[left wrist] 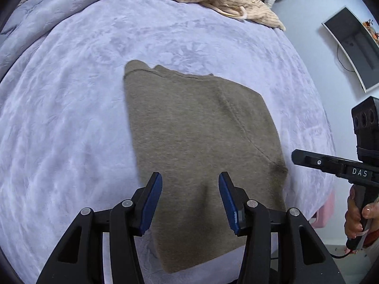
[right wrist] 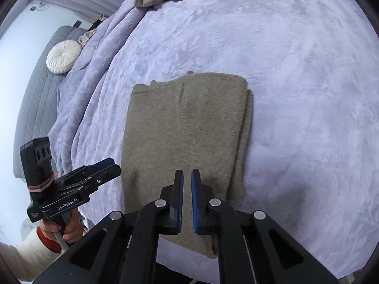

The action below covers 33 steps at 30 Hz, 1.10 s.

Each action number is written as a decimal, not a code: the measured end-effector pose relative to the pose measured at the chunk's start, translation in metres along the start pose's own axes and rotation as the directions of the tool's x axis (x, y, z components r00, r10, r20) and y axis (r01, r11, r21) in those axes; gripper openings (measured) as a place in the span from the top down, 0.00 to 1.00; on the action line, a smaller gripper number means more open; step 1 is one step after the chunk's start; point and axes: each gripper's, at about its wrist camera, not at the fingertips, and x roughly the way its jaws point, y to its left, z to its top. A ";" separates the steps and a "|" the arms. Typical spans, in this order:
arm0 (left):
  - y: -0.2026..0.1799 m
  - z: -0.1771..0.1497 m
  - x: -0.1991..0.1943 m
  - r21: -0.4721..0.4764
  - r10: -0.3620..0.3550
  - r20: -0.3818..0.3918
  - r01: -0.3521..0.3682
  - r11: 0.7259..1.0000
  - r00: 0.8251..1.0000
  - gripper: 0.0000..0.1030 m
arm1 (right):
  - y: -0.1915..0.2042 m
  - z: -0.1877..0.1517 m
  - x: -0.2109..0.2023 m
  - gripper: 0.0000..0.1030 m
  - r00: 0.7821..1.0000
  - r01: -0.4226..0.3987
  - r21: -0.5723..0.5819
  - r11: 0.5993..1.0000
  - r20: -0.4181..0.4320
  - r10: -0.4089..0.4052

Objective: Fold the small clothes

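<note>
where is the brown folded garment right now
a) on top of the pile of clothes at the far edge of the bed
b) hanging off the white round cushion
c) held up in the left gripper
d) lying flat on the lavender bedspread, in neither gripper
d: the brown folded garment lies flat on the lavender bedspread, while the left gripper is open above it and the right gripper has nothing between its nearly closed pads.
</note>
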 end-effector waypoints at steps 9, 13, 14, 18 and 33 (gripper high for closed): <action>-0.013 -0.011 0.032 0.050 0.030 -0.028 -0.029 0.998 0.999 0.51 | -0.021 -0.027 0.049 1.00 0.973 0.216 -0.042 0.976 -0.079 -0.219; -0.020 -0.016 0.038 0.075 0.072 -0.022 -0.070 0.995 0.997 0.51 | -0.030 -0.032 0.058 1.00 0.971 0.225 -0.052 0.973 -0.071 -0.228; -0.022 -0.017 0.040 0.082 0.082 -0.019 -0.081 0.993 0.996 0.51 | -0.030 -0.033 0.058 1.00 0.970 0.230 -0.060 0.971 -0.069 -0.234; -0.023 -0.020 0.040 0.086 0.105 -0.020 -0.103 0.991 0.994 0.51 | -0.032 -0.036 0.054 1.00 0.969 0.235 -0.057 0.970 -0.060 -0.239; -0.027 -0.038 0.024 0.063 0.136 -0.105 -0.130 0.989 0.985 0.51 | -0.030 -0.045 0.046 1.00 0.966 0.236 0.038 0.971 -0.119 -0.230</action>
